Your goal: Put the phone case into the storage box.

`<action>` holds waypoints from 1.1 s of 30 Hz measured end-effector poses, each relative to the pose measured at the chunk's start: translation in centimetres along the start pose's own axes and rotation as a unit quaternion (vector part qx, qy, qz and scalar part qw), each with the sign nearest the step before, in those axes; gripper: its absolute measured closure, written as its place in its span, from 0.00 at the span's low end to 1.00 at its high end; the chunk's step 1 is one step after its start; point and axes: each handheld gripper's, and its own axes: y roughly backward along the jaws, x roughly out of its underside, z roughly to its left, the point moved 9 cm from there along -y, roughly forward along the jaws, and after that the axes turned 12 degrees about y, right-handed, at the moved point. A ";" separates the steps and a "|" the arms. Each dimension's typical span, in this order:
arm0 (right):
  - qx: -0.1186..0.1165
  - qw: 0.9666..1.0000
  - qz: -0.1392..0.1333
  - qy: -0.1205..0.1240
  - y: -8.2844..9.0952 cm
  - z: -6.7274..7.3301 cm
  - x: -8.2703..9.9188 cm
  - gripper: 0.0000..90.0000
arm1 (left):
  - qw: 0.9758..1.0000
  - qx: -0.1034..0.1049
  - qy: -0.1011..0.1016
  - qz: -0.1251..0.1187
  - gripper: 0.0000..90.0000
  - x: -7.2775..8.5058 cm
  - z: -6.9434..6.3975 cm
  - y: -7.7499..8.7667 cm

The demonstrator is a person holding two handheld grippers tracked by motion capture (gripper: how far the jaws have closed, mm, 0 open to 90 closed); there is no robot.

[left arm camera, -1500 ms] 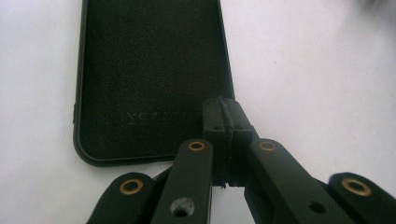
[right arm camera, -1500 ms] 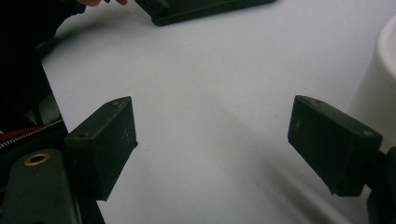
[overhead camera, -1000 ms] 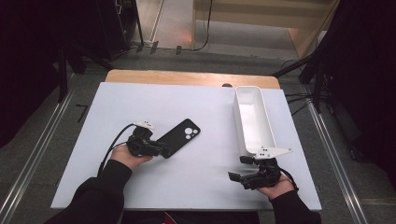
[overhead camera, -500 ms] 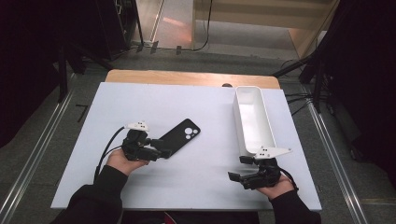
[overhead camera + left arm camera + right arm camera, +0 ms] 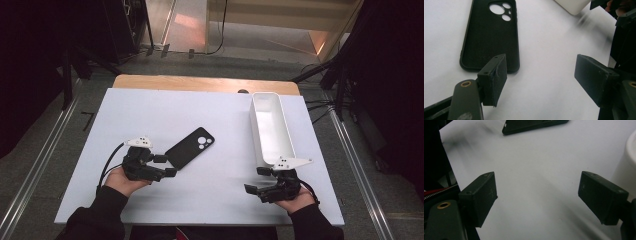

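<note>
Black phone case [image 5: 190, 147] flat on white table [image 5: 210, 200], back side up, camera cutouts toward far end, lying diagonal, left of centre. In left gripper view, phone case [image 5: 490, 35] ahead of the jaws and off to the left, near end just past the left pad, not between the pads.

Left gripper [image 5: 167, 166] near the table's near-left part, held in the person's left hand [image 5: 122, 180], tips just beside the phone case's near end. Jaws spread, just been opening, nothing between them; bare table in the gap in left gripper view [image 5: 540, 75]. Phone case released, no pad pressing on it. Contact between left pad and case edge: cannot tell, looks just apart.

Right gripper [image 5: 255, 181] at near-right part of table, in right hand [image 5: 295, 197], just short of the near end of the white oblong tray [image 5: 287, 135]. Jaws wide apart, nothing gripped; only bare table between the pads in right gripper view [image 5: 537, 192]. Tray wall [image 5: 630, 165] at right edge there, phone case [image 5: 531, 125] far off at top.

Tray along right side of table, long axis running away from the person, well apart from phone case. Wooden strip [image 5: 200, 84] along the table's far edge.
</note>
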 end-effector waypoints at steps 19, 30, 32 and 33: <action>0.000 1.000 -0.002 -0.002 0.2 0.0 0.1 0.16 | 1.000 -0.021 0.012 -0.003 0.29 2.9 1.1 2.8; -0.002 1.000 -0.002 -0.002 0.1 0.0 0.1 0.16 | 1.000 -0.019 0.015 -0.006 0.29 2.7 1.3 2.8; -0.004 1.000 -0.002 -0.003 0.1 0.0 0.1 0.16 | 1.000 -0.025 0.015 -0.008 0.29 2.6 1.5 2.8; -0.004 1.000 -0.001 -0.003 0.0 0.0 0.1 0.16 | 1.000 -0.027 0.014 -0.008 0.28 2.5 1.6 2.8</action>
